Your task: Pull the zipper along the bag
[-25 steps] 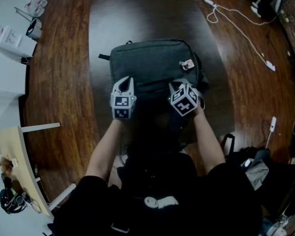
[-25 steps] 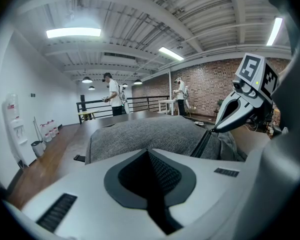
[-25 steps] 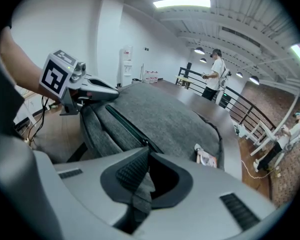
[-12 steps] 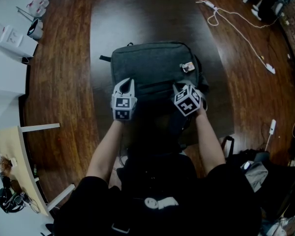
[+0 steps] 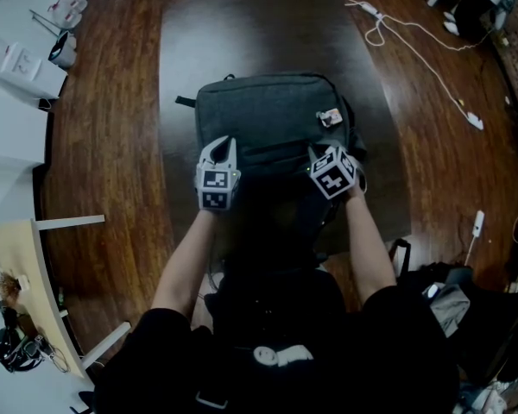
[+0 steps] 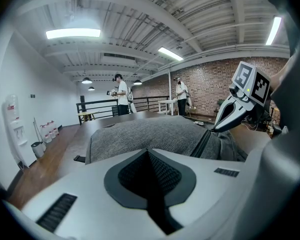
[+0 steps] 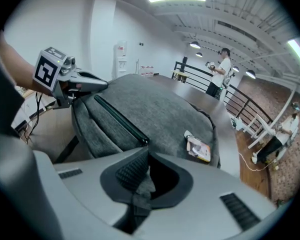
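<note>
Grey cloth makes up the bag [image 5: 268, 110], which lies flat on a dark table [image 5: 242, 33] in the head view, with its zipper [image 5: 272, 150] running across the near side. The left gripper [image 5: 224, 142] rests its tips at the near left corner of the bag, and the right gripper [image 5: 316, 152] sits at the near right, below a small tag [image 5: 330, 117]. Over the last second the left gripper has not shifted against the bag, while the right one has crept only slightly rightward, toward the tag side. By my reading the pull is either just beginning or meeting resistance, and nearly all of the travel is still to come. In the left gripper view the jaws are pressed together with no gap. No cloth shows between them, so I cannot tell whether they pinch the bag's edge or merely lean on it; the bag fills the middle ground beyond them, and the zipper line slants off toward the other gripper. In the right gripper view the jaws are nearly together on a grey pull tab [image 7: 139, 185] that hangs between the pads. The zipper stretches away from the jaw tips across the bag to the left gripper. The grip looks sound, and a steady pull along the zipper line seems to be what comes next.
</note>
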### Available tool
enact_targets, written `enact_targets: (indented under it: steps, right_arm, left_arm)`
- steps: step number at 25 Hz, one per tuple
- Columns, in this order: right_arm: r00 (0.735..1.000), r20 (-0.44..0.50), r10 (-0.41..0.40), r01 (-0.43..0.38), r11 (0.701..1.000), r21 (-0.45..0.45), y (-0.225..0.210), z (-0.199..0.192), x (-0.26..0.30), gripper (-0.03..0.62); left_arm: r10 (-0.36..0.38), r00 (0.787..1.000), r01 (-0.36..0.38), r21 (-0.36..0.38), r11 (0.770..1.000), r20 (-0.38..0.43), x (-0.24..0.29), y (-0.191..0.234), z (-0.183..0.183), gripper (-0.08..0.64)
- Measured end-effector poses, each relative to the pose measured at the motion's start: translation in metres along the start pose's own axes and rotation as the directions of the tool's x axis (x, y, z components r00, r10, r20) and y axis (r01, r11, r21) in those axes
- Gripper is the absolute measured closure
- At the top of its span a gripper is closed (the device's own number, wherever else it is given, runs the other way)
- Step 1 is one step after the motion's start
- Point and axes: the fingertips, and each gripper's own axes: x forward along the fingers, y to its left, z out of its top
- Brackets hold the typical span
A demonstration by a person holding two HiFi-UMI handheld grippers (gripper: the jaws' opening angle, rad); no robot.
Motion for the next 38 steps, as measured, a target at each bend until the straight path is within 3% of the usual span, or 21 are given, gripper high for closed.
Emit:
enact_targets:
  steps: [19, 33, 38]
  right_arm:
    - [0.999, 0.016, 0.033, -0.034, 0.999, 0.022, 0.000, -0.004, 0.006, 0.568]
    - [0.994, 0.104, 0.038, -0.053, 0.987, 0.149, 0.000, -0.012, -0.007, 0.565]
    - [0.997, 0.058, -0.059, 0.048, 0.984, 0.174, -0.023, -0.036, -0.019, 0.588]
  left_arm:
    - [0.017, 1.000, -0.017, 0.017, 1.000, 0.000, -0.002, 0.000, -0.002, 0.572]
    - [0.013, 1.000, -0.013, 0.000, 1.000, -0.010, 0.000, 0.002, -0.004, 0.572]
    - [0.009, 1.000, -0.009, 0.001, 1.000, -0.010, -0.001, 0.002, -0.003, 0.572]
